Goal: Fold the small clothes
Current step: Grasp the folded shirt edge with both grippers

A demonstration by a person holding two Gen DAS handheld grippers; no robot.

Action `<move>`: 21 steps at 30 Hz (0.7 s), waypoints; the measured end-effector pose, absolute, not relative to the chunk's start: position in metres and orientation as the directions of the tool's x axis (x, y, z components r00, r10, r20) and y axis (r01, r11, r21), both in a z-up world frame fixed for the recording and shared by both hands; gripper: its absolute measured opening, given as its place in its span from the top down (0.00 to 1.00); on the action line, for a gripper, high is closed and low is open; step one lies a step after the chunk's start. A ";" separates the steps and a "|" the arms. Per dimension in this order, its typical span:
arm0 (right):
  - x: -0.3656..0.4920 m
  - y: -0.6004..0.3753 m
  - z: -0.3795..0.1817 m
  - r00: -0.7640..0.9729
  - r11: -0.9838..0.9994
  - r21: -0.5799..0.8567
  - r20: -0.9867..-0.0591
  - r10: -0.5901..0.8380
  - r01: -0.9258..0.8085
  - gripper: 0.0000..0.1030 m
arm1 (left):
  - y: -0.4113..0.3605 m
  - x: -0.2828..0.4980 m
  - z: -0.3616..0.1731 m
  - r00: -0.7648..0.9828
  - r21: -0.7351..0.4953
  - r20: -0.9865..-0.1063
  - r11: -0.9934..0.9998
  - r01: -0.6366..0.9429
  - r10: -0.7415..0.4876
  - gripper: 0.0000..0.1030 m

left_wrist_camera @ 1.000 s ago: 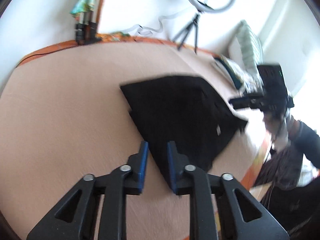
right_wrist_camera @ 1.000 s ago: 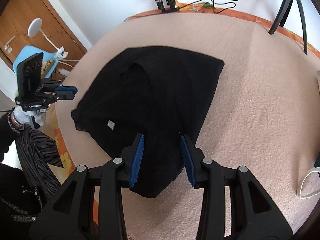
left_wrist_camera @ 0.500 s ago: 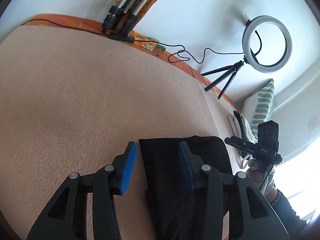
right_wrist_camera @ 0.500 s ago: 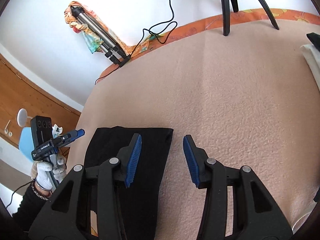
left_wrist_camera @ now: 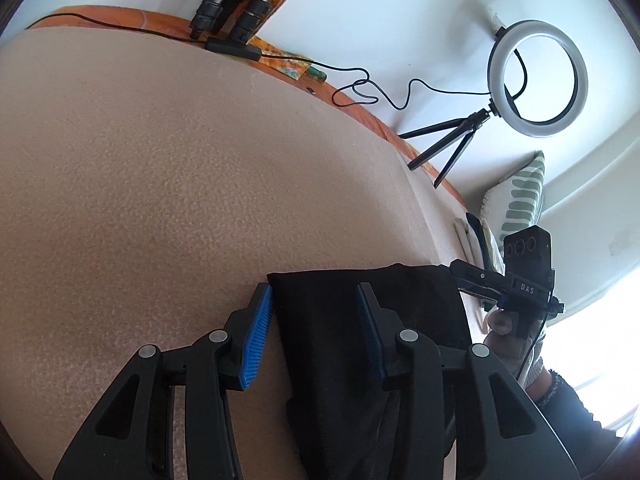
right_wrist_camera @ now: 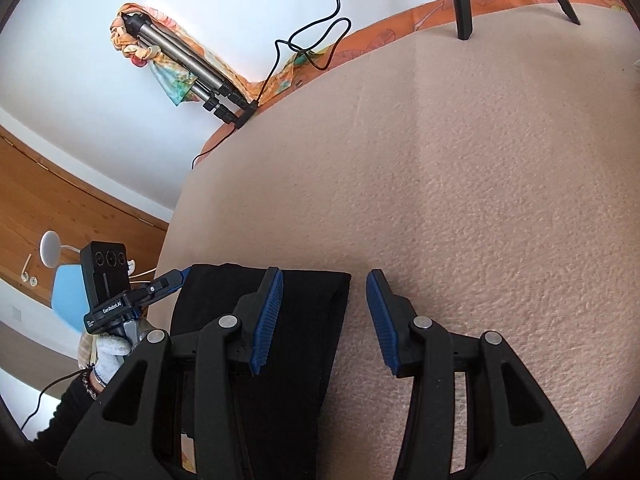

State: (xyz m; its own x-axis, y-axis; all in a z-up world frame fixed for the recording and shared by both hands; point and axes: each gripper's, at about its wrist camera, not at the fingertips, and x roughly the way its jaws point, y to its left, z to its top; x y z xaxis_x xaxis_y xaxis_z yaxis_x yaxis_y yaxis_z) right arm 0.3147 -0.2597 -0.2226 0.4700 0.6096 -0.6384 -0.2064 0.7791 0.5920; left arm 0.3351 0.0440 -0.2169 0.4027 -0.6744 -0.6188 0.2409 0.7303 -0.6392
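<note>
Left wrist view: the left gripper [left_wrist_camera: 314, 312] is released over the black cloth's [left_wrist_camera: 372, 344] left corner, pads not pressing. The right gripper [right_wrist_camera: 324, 304] is released at its right corner. The cloth lies folded near the blanket's [right_wrist_camera: 480, 160] front edge

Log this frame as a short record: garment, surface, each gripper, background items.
garment: black cloth, folded into a narrow strip
surface: beige blanket with orange edge
left gripper: open, straddling the strip's left corner, pads not pressing
right gripper: open, straddling the strip's right corner, pads not pressing
background: ring light on mini tripod, folded tripod, striped pillow
</note>
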 end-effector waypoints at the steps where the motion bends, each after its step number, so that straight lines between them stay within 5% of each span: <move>1: 0.315 -0.259 -0.223 0.466 0.776 0.595 -0.637 0.614 -0.209 0.55 | 0.042 0.335 -0.216 0.406 -0.632 -0.621 0.735 0.247 -0.670 0.63; 5: 0.316 -0.254 -0.224 0.461 0.774 0.595 -0.637 0.618 -0.216 0.56 | 0.040 0.336 -0.218 0.411 -0.621 -0.628 0.744 0.248 -0.661 0.87; 7: 0.315 -0.250 -0.225 0.462 0.783 0.581 -0.645 0.609 -0.221 0.65 | 0.040 0.335 -0.219 0.422 -0.606 -0.634 0.755 0.250 -0.648 0.92; 10: 0.314 -0.244 -0.226 0.466 0.806 0.547 -0.667 0.582 -0.224 0.85 | 0.041 0.331 -0.214 0.446 -0.590 -0.624 0.761 0.269 -0.642 0.96; 12: 0.312 -0.242 -0.226 0.465 0.805 0.547 -0.665 0.584 -0.228 0.90 | 0.042 0.328 -0.208 0.470 -0.563 -0.620 0.774 0.290 -0.628 0.97; 17: 0.302 -0.224 -0.208 0.514 0.860 0.418 -0.690 0.510 -0.293 0.93 | 0.043 0.326 -0.204 0.525 -0.469 -0.650 0.834 0.291 -0.549 0.99; 21: 0.303 -0.224 -0.214 0.506 0.864 0.421 -0.701 0.503 -0.276 0.94 | 0.050 0.329 -0.216 0.506 -0.528 -0.642 0.811 0.253 -0.576 0.99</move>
